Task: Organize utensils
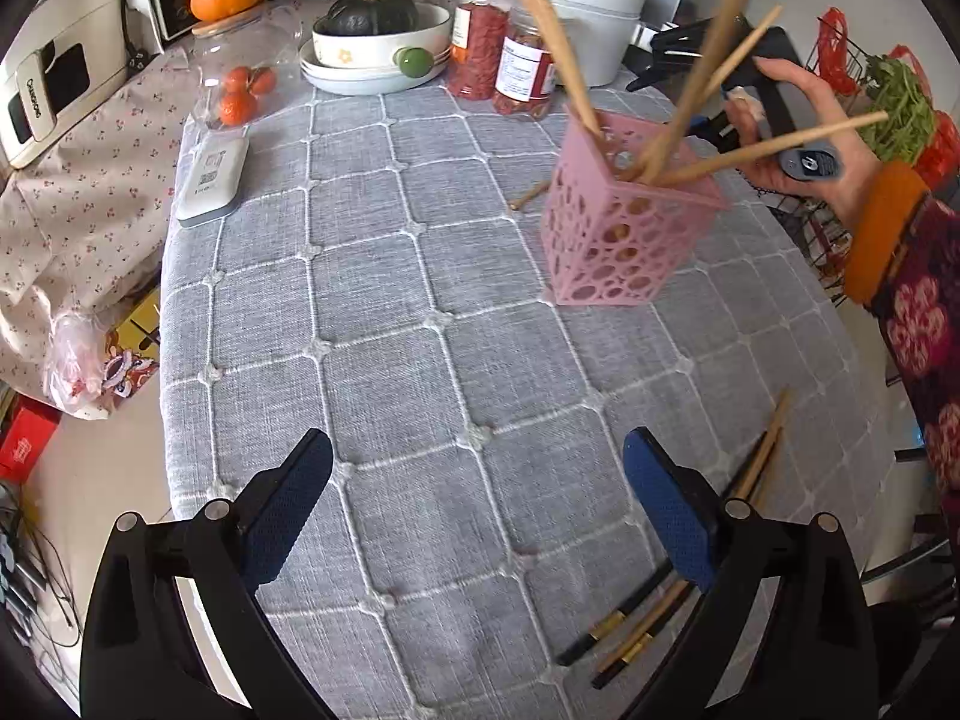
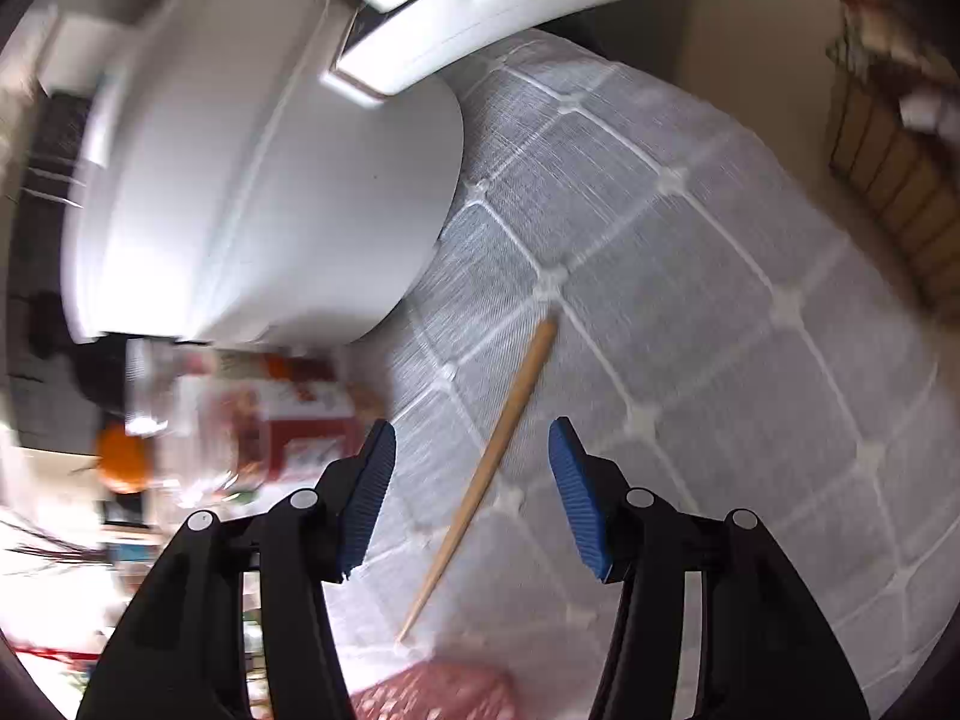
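Note:
A pink perforated holder (image 1: 624, 234) stands on the grey quilted tablecloth (image 1: 420, 300) with several wooden chopsticks (image 1: 696, 84) leaning out of it. My left gripper (image 1: 477, 456) hangs open over bare cloth with nothing between its fingers. By its right finger lie wooden chopsticks (image 1: 759, 462) and black ones with gold bands (image 1: 624, 630). One wooden chopstick (image 2: 498, 456) lies on the cloth behind the holder. My right gripper (image 2: 473, 429) is above it with its jaws apart on either side, pads not touching it. A person's hand (image 1: 804, 120) holds that gripper.
A big white pot (image 2: 270, 180) and two jars of red food (image 1: 504, 54) stand close behind the single chopstick. Further back are a bowl with a dark squash (image 1: 372, 18), a container of tomatoes (image 1: 240, 90) and a white box (image 1: 210, 180). The table's edge (image 1: 165, 360) runs along the left.

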Motion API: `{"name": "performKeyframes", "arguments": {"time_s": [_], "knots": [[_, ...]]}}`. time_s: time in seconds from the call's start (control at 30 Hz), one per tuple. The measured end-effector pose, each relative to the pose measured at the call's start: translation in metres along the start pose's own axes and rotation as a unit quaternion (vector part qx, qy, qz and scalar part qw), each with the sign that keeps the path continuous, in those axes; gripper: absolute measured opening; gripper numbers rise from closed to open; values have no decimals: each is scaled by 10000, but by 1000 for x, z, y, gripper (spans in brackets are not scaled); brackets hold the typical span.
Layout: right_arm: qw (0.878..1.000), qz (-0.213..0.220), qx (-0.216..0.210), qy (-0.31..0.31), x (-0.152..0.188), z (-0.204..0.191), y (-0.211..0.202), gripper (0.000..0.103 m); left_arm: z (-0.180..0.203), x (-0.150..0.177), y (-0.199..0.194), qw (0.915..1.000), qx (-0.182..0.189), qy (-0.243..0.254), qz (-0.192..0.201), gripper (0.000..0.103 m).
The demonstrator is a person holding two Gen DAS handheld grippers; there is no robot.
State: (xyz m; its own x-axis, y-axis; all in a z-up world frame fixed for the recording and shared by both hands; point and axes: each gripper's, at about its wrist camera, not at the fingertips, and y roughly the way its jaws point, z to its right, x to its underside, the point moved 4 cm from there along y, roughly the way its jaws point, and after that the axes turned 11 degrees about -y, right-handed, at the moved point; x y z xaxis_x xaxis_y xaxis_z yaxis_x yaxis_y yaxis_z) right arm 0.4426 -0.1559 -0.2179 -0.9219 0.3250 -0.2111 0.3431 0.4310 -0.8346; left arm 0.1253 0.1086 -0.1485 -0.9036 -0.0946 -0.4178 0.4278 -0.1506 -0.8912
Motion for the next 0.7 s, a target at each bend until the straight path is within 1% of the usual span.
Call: {"name": "performKeyframes", "arguments": {"time_s": [0.1, 0.13, 0.17, 0.2, 0.3, 0.33, 0.4, 0.47, 0.5, 0.53, 0.6, 0.63, 0.7], "knots": [[9989, -246, 399, -66, -4, -3, 22, 46, -5, -2, 2, 10000, -31, -59, -18, 93], [9985, -92, 524, -116, -7, -5, 24, 42, -7, -2, 3, 10000, -53, -74, -33, 93], [9973, -105, 707, -173, -8, -5, 27, 34, -8, -2, 3, 9999, -70, -85, -46, 93], [9961, -19, 865, -170, -10, -4, 26, 14, -9, -1, 5, 9999, -93, -95, -64, 93], [9984, 100, 518, 203, -11, 8, 24, 11, -12, 0, 6, 9998, -115, -109, -93, 93], [9979, 267, 437, 388, -10, 16, 19, 10, -12, 0, 5, 9998, -104, -109, -92, 93], [9952, 740, 251, 595, -8, 30, 2, 9, -12, 1, 4, 9999, -92, -108, -82, 93], [9896, 1173, 113, 822, -3, 43, -21, 8, -12, 2, 2, 9999, -52, -96, -75, 93], [9849, 1427, 35, 983, 1, 53, -41, 8, -12, 2, 0, 9999, -34, -82, -67, 93], [9818, 1589, 11, 1035, 3, 59, -57, 8, -11, 2, -3, 10000, -13, -77, -42, 93], [9738, 2101, 202, 843, 14, 65, -113, 8, -9, 2, -10, 9999, 66, -78, 38, 93], [9700, 2316, 313, 675, 18, 63, -138, 8, -8, 1, -15, 9999, 116, -75, 98, 93], [9590, 2776, 523, 227, 35, 50, -202, 8, -8, 1, -23, 9996, 168, -102, 195, 93]]}}
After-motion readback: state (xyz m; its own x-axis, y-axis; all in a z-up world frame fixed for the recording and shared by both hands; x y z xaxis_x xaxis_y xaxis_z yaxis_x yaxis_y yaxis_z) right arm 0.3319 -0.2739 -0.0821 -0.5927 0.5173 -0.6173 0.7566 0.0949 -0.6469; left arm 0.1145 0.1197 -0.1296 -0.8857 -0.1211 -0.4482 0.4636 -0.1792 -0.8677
